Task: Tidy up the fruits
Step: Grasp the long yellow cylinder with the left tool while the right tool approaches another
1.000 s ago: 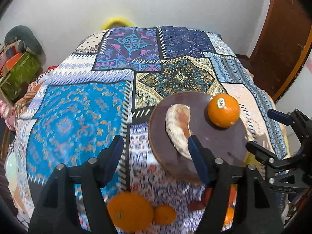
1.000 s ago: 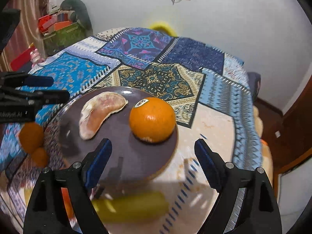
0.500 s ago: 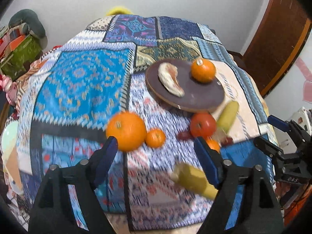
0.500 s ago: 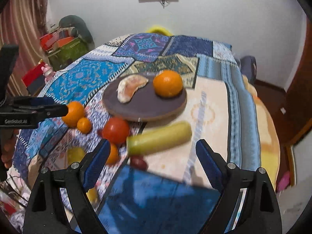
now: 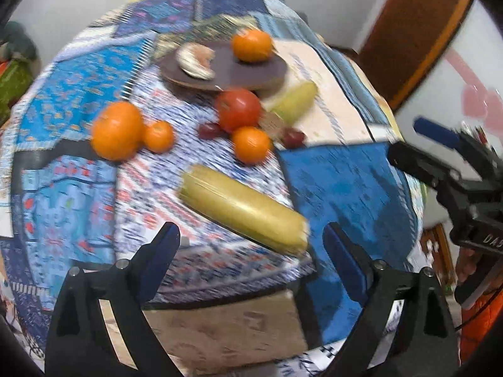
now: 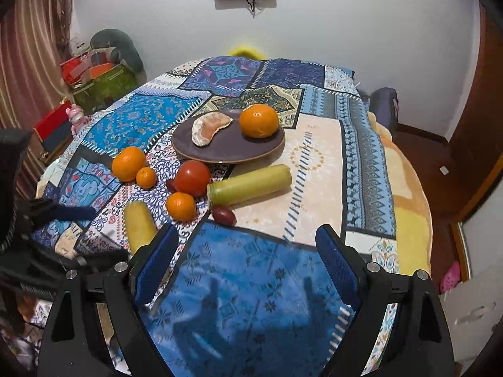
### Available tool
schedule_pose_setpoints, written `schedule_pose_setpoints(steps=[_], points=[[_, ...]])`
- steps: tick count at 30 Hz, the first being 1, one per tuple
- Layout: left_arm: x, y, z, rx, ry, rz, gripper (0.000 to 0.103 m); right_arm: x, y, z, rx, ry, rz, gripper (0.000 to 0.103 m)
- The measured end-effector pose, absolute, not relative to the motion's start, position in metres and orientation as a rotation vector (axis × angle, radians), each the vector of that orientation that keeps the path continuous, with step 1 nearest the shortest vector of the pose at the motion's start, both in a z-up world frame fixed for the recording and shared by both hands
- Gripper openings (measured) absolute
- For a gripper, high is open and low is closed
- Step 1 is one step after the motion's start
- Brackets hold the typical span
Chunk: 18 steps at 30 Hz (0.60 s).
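Note:
A brown plate point(image 6: 217, 152) holds an orange point(image 6: 259, 120) and a peeled citrus segment point(image 6: 208, 128). In front of it on the patterned cloth lie a big orange point(image 6: 128, 163), a small orange point(image 6: 146, 177), a red tomato point(image 6: 192, 178), another orange point(image 6: 180, 206), two dark red fruits point(image 6: 223, 215) and two yellow-green long fruits point(image 6: 250, 184) point(image 6: 139, 225). My left gripper point(image 5: 251, 251) is open and empty just short of the near long fruit point(image 5: 243, 209). My right gripper point(image 6: 245, 260) is open and empty over the blue cloth patch near the table's front edge.
The round table point(image 6: 408, 220) drops off at the right to a brown floor. Boxes and a grey cushion point(image 6: 103, 72) stand at the back left. A wooden door point(image 5: 408, 31) is at the right. The right gripper also shows in the left wrist view point(image 5: 440, 157).
Both grippers have pulled back from the plate toward the table's front edge, so the loose fruits in front of the plate have come into view. Both stay open and empty.

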<state>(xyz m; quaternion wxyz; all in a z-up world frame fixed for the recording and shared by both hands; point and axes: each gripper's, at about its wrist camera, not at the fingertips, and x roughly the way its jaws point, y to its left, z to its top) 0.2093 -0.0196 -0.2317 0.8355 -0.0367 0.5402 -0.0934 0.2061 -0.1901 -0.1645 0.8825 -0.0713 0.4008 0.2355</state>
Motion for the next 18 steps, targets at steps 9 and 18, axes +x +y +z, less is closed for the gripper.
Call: schedule_pose_setpoints(steps=[9,18], points=[[0.214,-0.031,-0.263,-0.069,1.193,-0.130,0.093,0.200,-0.196,-0.167,-0.144,0.845,0.494,0.088],[0.211,-0.007,-0.254,-0.084,1.146,-0.136,0.078,0.213,-0.185,-0.180,-0.141,0.887,0.511,0.088]])
